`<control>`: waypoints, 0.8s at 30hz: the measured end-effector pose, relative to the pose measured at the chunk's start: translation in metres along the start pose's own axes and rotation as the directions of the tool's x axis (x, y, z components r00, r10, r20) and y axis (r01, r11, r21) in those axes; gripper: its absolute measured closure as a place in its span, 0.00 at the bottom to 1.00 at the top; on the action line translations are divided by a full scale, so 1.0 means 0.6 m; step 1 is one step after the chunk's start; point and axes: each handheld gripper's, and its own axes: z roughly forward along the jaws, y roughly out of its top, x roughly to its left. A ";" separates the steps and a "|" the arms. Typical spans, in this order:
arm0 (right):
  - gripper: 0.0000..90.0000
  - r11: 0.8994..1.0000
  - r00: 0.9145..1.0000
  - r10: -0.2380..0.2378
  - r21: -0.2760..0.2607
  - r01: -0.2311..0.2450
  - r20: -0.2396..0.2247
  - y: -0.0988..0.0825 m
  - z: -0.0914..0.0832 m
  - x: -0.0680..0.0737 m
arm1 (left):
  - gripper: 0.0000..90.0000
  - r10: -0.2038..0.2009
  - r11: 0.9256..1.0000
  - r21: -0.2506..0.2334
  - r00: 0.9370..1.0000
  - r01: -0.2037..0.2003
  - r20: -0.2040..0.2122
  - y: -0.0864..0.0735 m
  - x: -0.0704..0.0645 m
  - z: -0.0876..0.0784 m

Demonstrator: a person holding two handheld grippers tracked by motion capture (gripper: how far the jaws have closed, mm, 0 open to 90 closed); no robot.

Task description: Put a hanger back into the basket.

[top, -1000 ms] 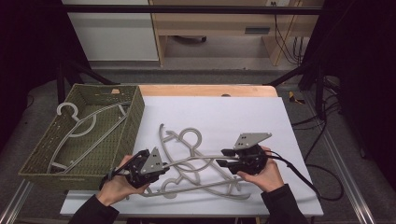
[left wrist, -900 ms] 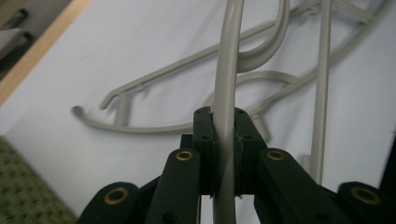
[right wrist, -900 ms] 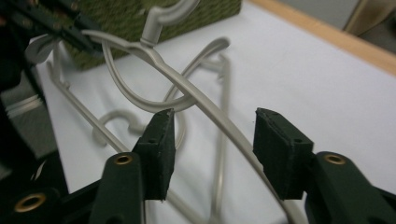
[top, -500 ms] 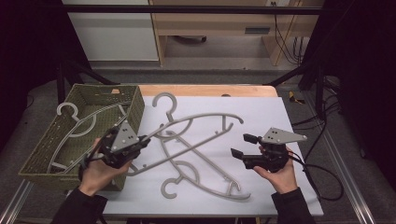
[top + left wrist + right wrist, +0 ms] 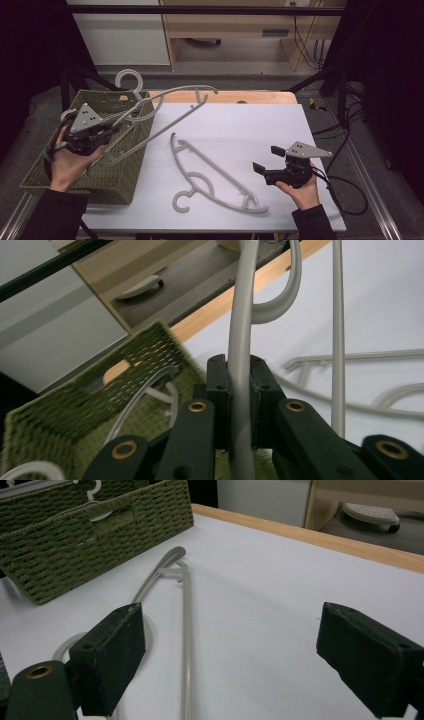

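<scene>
A fixed camera sits high on the person's side, looking forward and down across the whole white counter (image 5: 240,125), both forearms entering at the bottom. A second camera rides on the left gripper (image 5: 239,405), looking very closely along its fingers toward the green woven basket (image 5: 100,410) and the counter's far wooden edge. A third rides low on the right gripper (image 5: 250,665), facing across the counter toward that basket. All three views share the basket, the white surface and the hanger lying on the counter (image 5: 215,175).
</scene>
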 end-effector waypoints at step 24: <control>0.10 1.000 1.000 0.010 0.025 -0.010 0.016 -0.006 0.009 -0.007 | 0.92 -0.132 0.986 0.085 0.982 0.145 -0.136 -0.147 0.172 -0.019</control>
